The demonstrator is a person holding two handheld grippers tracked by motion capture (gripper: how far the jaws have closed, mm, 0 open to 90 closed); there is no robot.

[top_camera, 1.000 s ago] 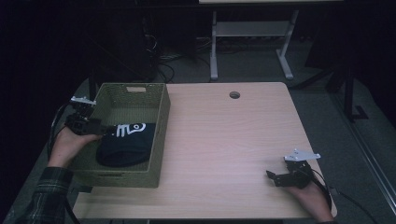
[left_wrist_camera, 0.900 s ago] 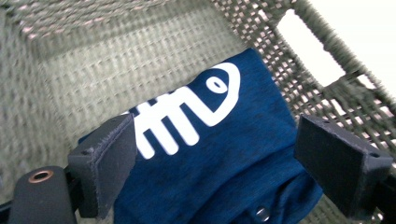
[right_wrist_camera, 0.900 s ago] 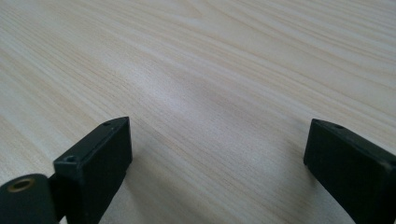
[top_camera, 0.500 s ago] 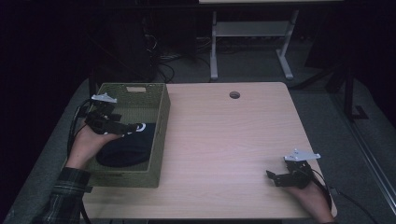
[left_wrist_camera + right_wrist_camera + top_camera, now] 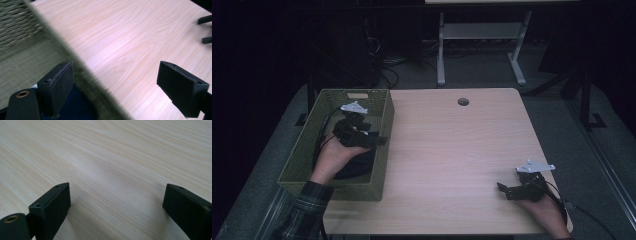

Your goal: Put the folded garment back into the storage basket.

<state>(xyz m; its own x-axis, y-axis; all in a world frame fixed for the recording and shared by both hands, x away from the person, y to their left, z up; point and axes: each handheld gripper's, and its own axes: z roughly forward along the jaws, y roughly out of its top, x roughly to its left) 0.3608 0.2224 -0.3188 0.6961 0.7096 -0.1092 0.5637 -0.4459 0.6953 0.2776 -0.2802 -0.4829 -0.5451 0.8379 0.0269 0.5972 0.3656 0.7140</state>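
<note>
A green woven basket (image 5: 337,190) stands on the left part of the pale wooden table (image 5: 452,150). A dark navy cloth (image 5: 358,167) lies inside it, partly hidden by the person's left hand. My left gripper (image 5: 379,140) hovers over the basket's right rim, open and holding nothing. In the left gripper view its jaws (image 5: 117,75) straddle the blurred basket rim (image 5: 82,72), with the navy cloth (image 5: 77,108) low at the left. My right gripper (image 5: 504,191) rests near the table's front right, open. Bare wood lies between its wide jaws (image 5: 115,197).
A round cable hole (image 5: 463,101) sits near the table's far edge. A white metal stand (image 5: 482,35) and floor cables are behind the table. The right gripper's jaw tips (image 5: 206,30) show far off in the left gripper view.
My left gripper has lifted away from the navy cloth and moved right, from deep in the basket to over its right rim. The cloth stays in the basket. The right gripper has not moved.
</note>
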